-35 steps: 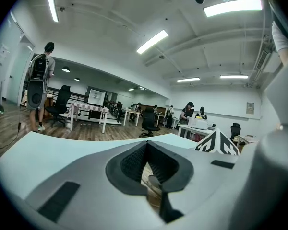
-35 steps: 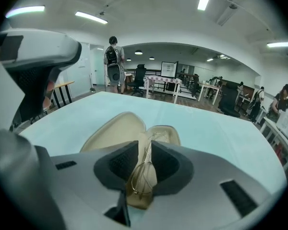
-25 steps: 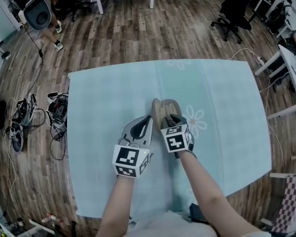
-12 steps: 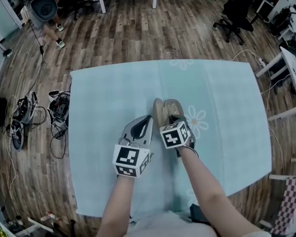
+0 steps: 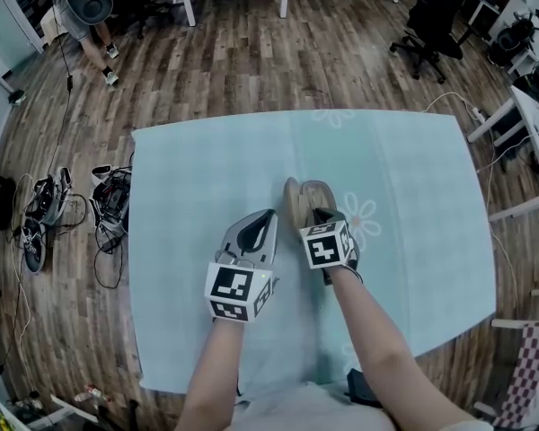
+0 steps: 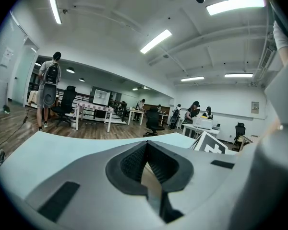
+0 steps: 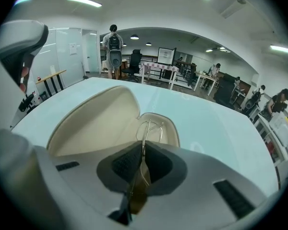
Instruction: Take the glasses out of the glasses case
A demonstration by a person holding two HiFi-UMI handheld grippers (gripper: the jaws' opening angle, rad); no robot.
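A beige glasses case [image 5: 298, 196] lies open in the middle of the pale blue tablecloth [image 5: 198, 178]. In the right gripper view its lid [image 7: 93, 123] stands up at the left and its tray [image 7: 168, 128] lies to the right. Thin wire-framed glasses [image 7: 148, 127] rise out of the tray, and my right gripper [image 7: 143, 150] is shut on them. In the head view the right gripper [image 5: 316, 212] sits over the case's near end. My left gripper [image 5: 271, 215] is against the lid's left side. Its jaws [image 6: 146, 152] are shut on a beige sliver, the case's edge.
The cloth carries a daisy print [image 5: 357, 215] just right of the case. Cables and gear [image 5: 108, 205] lie on the wooden floor to the left. A black office chair [image 5: 427, 30] and white desks [image 5: 521, 106] stand beyond and to the right of the table.
The right gripper has rocked a little and shifted slightly right over the case. The left gripper and the case have stayed put.
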